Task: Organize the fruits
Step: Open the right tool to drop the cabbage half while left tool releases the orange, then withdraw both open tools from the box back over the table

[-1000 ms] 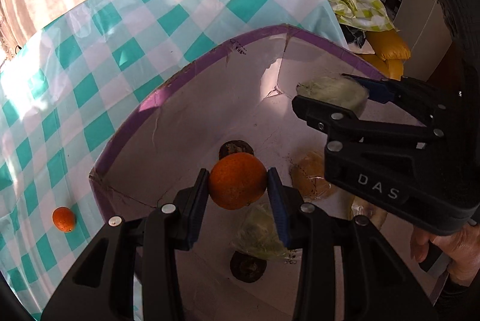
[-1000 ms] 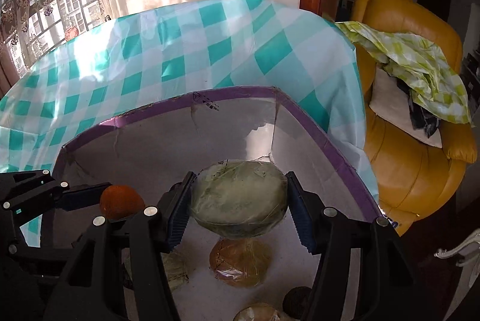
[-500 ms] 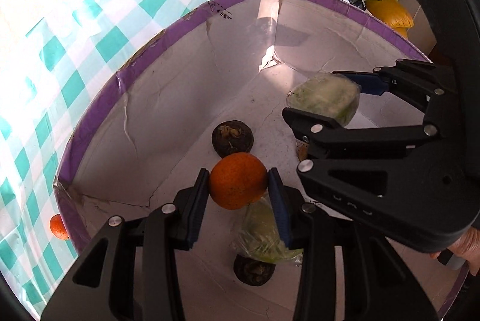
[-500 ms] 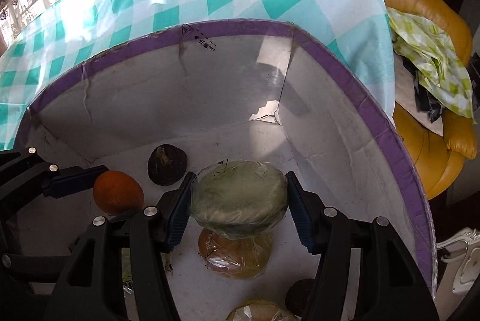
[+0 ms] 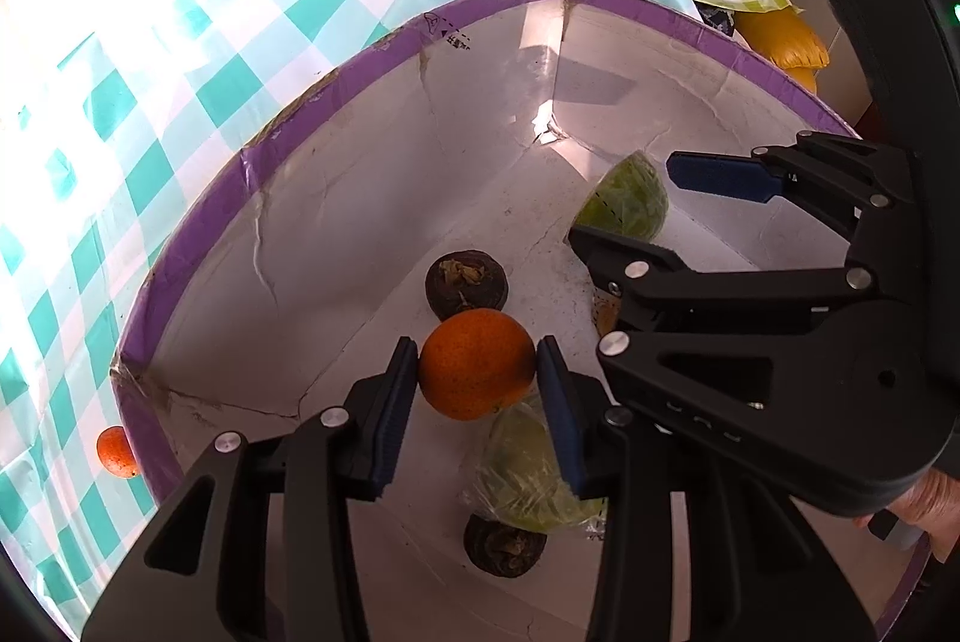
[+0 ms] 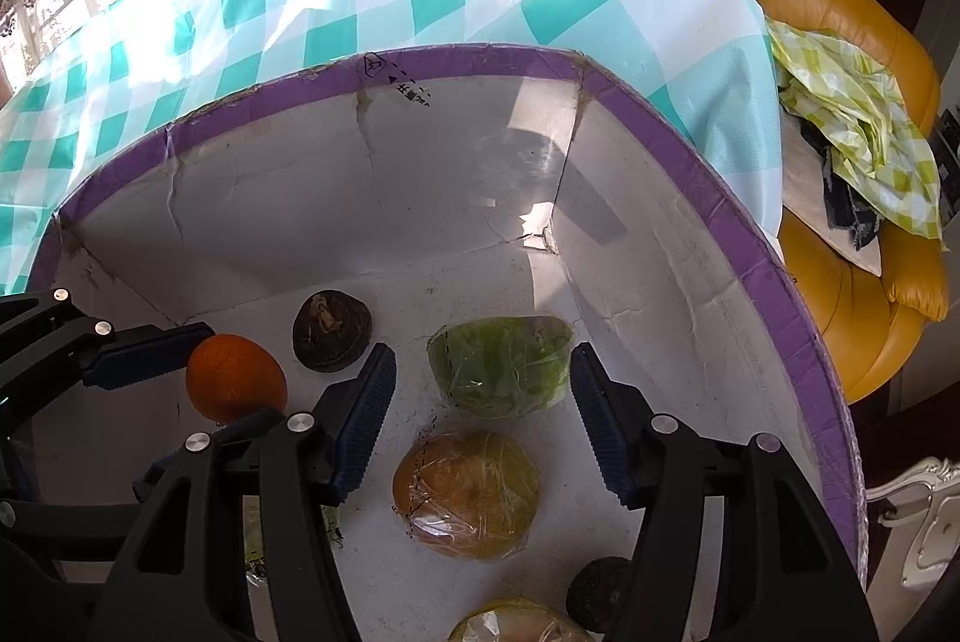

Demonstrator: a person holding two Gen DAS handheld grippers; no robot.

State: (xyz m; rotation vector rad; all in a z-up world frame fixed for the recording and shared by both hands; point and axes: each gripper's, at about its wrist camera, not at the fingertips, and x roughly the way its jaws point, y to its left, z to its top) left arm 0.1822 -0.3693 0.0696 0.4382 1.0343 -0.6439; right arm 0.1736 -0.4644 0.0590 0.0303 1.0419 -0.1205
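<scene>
My left gripper (image 5: pixel 477 372) is shut on an orange (image 5: pixel 476 373) and holds it inside the white box with a purple rim (image 5: pixel 252 150). The orange also shows in the right wrist view (image 6: pixel 235 385). My right gripper (image 6: pixel 483 363) is open inside the same box (image 6: pixel 690 150). A wrapped green fruit (image 6: pixel 501 366) sits on the box floor between its fingers; it shows in the left wrist view (image 5: pixel 630 204) too. A wrapped brown fruit (image 6: pixel 467 495) lies just nearer.
Dark round fruits (image 5: pixel 467 284) (image 5: pixel 504 546) and another wrapped green fruit (image 5: pixel 534 480) lie on the box floor. A small orange (image 5: pixel 115 452) lies on the checked tablecloth (image 5: pixel 180 30) outside the box's left wall. A yellow armchair (image 6: pixel 840 114) stands beyond the table.
My right gripper opened and let go of the wrapped green fruit, which now rests on the box floor. Both grippers moved lower into the box. The left still holds the orange.
</scene>
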